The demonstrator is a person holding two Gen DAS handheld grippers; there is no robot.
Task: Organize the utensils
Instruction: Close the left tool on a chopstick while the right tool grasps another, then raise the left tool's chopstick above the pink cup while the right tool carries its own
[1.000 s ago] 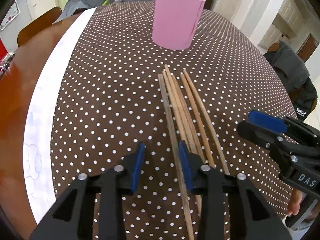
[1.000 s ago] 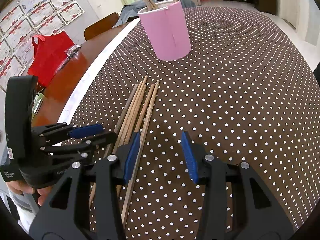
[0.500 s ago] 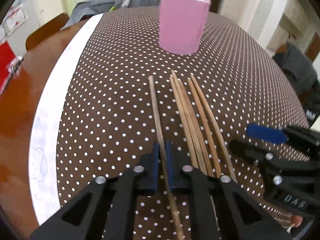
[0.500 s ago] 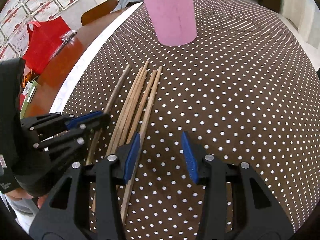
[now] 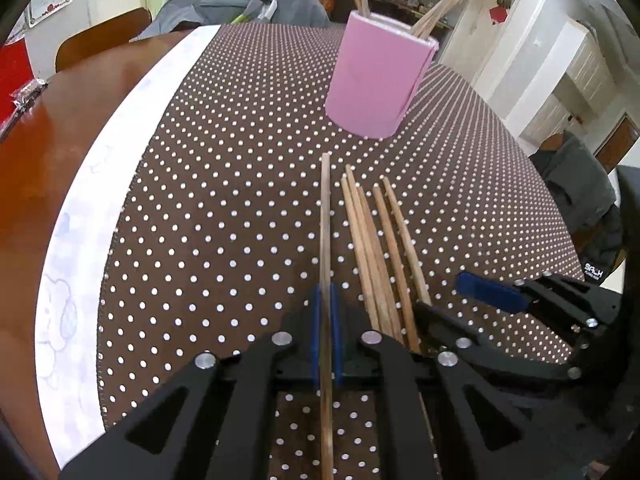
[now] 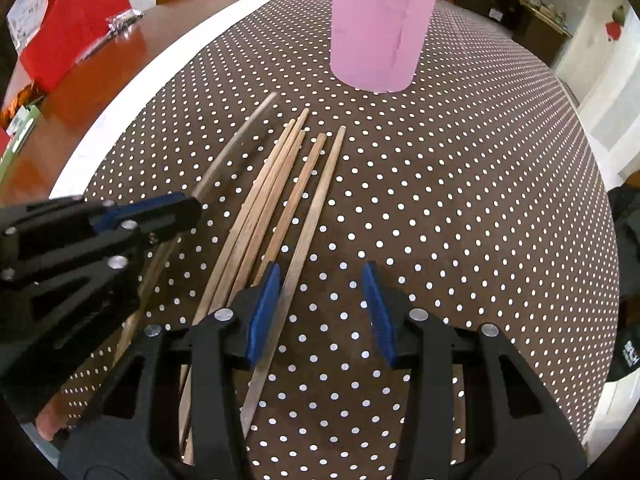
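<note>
A single chopstick (image 5: 325, 240) is clamped in the left gripper (image 5: 325, 336), apart from the loose chopsticks (image 6: 280, 184) lying on the surface (image 6: 460, 200) before the pink holder (image 6: 380, 28). The right gripper (image 6: 320, 312) has just been closing; its jaws stand apart around the rightmost chopstick (image 6: 316, 208), not yet pressing it.

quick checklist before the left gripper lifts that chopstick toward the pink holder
1. Left gripper shut on the single chopstick: ok.
2. Gripped chopstick lies apart from the loose chopsticks: ok.
3. Grip near the stick's middle: cannot tell, its near end runs out of view.
4. Pink holder upright on the dotted cloth, room at its open top: ok.
5. Right gripper clear of the lift path: ok; its jaws have just been closing, the rightmost chopstick between them, not yet clamped.
</note>
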